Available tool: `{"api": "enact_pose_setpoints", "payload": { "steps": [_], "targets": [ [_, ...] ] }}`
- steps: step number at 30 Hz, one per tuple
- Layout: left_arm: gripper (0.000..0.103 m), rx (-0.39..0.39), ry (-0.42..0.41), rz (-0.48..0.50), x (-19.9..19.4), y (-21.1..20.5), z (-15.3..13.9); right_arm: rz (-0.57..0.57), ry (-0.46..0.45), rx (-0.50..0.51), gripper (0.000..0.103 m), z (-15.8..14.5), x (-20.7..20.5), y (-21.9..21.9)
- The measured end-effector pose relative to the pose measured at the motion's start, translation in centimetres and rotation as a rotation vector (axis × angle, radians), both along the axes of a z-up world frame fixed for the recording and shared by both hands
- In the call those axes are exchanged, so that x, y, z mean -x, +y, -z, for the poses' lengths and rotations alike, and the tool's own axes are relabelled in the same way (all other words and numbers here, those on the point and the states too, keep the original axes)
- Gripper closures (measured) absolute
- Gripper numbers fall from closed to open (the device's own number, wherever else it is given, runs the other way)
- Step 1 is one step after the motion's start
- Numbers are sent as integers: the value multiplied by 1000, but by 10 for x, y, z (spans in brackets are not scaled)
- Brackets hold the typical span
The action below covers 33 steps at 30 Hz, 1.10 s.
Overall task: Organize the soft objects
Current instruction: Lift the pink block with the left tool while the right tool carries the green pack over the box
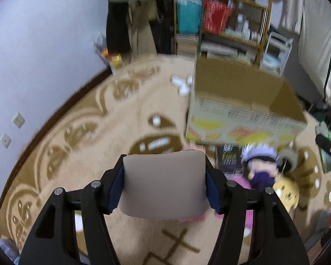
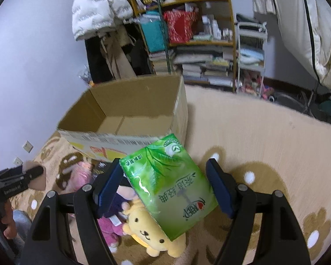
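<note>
Left hand-held gripper point(image 1: 164, 185) pinches a plain beige pad point(image 1: 163, 183); right hand-held gripper point(image 2: 165, 187) clamps a glossy green tissue pack point(image 2: 168, 185).

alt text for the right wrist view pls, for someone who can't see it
A green tissue pack sits tilted between the right gripper's jaws; its left edge touches the left pad, with a gap at the right pad. Below it lie a yellow bear plush and other soft toys on a beige patterned rug, before an open cardboard box.

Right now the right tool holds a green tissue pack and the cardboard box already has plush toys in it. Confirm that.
Not quite. The right tool does carry the green tissue pack, but the right wrist view shows the cardboard box empty; the plush toys lie on the rug.
</note>
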<state>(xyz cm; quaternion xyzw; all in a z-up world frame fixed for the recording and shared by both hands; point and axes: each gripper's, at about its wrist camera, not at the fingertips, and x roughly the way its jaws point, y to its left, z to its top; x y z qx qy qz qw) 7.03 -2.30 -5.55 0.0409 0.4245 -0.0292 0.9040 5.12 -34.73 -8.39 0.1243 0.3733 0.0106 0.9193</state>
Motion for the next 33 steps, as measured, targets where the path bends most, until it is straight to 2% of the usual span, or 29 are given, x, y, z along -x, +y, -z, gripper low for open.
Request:
{"api": "enact_pose_setpoints", "payload": {
  "steps": [3,7,11,16,23,33],
  "targets": [
    [41,4,-115,-2,3,0,-27,-4,-60,17,22,-15,5,2],
    [41,2,-224,3,3,-5,-57,-11,-139,41,22,-36,10,6],
    [41,-3,-287,22,-4,-12,-74,-20,-205,85,22,-54,9,11],
    [41,-7,-346,42,-15,-29,-91,-12,-235,117,22,-64,0,13],
    [41,-9,-416,119,-25,-56,-96,-11,-260,140,22,-68,-17,12],
    [41,-27,-432,171,-43,-76,-79,-28,-299,170,22,-67,-37,12]
  ]
}}
